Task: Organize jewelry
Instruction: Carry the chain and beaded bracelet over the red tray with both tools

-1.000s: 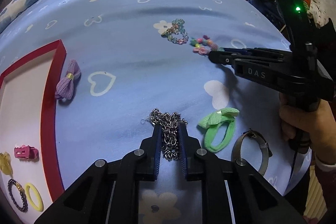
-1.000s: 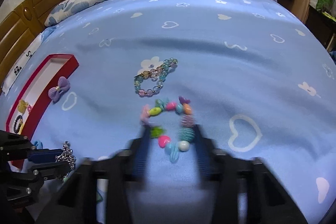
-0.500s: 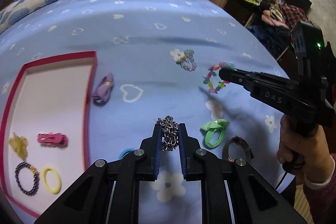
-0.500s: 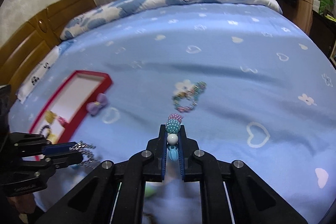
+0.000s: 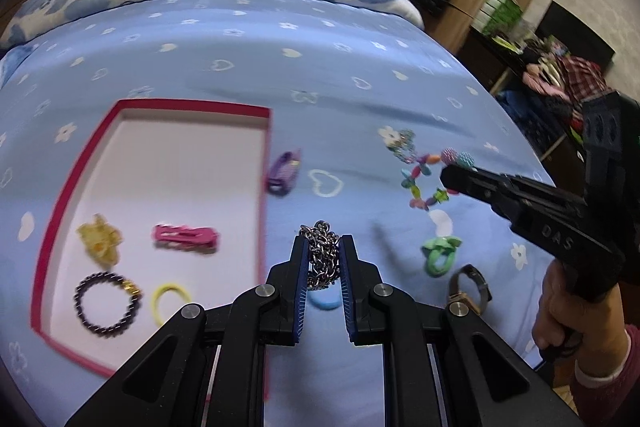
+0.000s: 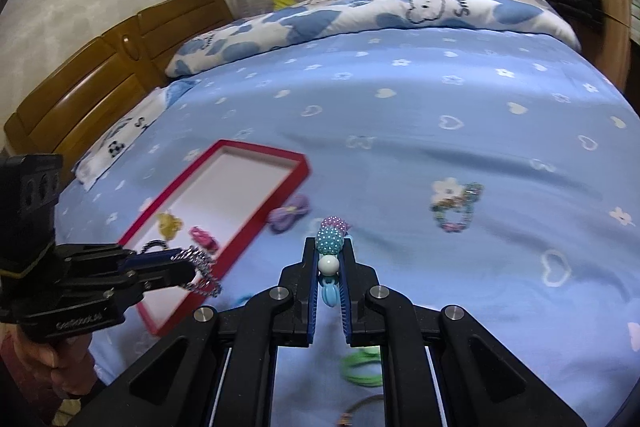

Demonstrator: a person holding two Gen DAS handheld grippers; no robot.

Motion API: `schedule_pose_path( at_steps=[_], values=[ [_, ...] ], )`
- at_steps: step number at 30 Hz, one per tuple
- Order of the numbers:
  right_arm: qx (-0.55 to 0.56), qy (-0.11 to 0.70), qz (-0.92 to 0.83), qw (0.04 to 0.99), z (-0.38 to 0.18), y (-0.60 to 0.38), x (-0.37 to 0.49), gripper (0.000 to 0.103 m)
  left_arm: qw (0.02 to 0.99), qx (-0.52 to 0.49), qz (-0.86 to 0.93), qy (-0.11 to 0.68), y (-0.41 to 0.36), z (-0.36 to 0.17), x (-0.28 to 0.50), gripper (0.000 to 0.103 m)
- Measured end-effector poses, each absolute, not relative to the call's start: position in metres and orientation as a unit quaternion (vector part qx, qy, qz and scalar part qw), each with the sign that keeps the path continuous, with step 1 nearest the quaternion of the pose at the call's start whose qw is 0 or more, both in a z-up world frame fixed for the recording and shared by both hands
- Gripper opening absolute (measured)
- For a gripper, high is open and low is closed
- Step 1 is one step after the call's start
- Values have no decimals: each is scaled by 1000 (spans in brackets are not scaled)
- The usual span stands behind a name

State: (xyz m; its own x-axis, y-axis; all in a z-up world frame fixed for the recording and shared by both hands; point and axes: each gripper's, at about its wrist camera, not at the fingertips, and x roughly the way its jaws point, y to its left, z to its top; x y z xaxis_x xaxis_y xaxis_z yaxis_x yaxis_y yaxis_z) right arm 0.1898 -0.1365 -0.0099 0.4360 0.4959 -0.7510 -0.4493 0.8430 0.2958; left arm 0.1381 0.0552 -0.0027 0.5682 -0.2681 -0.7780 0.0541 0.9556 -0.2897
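My left gripper [image 5: 323, 247] is shut on a silver chain [image 5: 321, 254] and holds it above the blue bedspread, just right of the red-rimmed tray [image 5: 264, 155]. The chain also hangs from it in the right wrist view [image 6: 200, 269]. My right gripper [image 6: 329, 251] is shut on a colourful bead bracelet [image 6: 330, 241], which dangles from its tips in the left wrist view [image 5: 424, 183]. The tray holds a yellow clip [image 5: 98, 239], a pink clip [image 5: 186, 237], a dark bead bracelet [image 5: 106, 301] and a yellow hair tie [image 5: 172, 303].
On the bedspread lie a purple bow [image 5: 282, 171], a pastel bead bracelet [image 5: 402, 145], a green hair tie [image 5: 440, 255], a watch [image 5: 468, 285] and a blue item [image 5: 322, 301] under my left fingers. A pillow [image 6: 400, 11] lies at the bed's far end.
Both grippers have risen from the bed with their loads. The right one closed on the bead bracelet and lifted it. The left one carried the chain toward the tray.
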Motion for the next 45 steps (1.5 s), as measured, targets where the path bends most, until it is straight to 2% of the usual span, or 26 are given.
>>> schedule_pose_path(
  at_steps=[27, 45],
  values=[
    [-2, 451, 384, 806, -5, -22, 165, 8, 880, -164, 19, 445, 161, 4, 93, 13],
    [-5, 486, 410, 772, -42, 28, 169, 8, 864, -173, 73, 467, 190, -36, 114, 14]
  ],
)
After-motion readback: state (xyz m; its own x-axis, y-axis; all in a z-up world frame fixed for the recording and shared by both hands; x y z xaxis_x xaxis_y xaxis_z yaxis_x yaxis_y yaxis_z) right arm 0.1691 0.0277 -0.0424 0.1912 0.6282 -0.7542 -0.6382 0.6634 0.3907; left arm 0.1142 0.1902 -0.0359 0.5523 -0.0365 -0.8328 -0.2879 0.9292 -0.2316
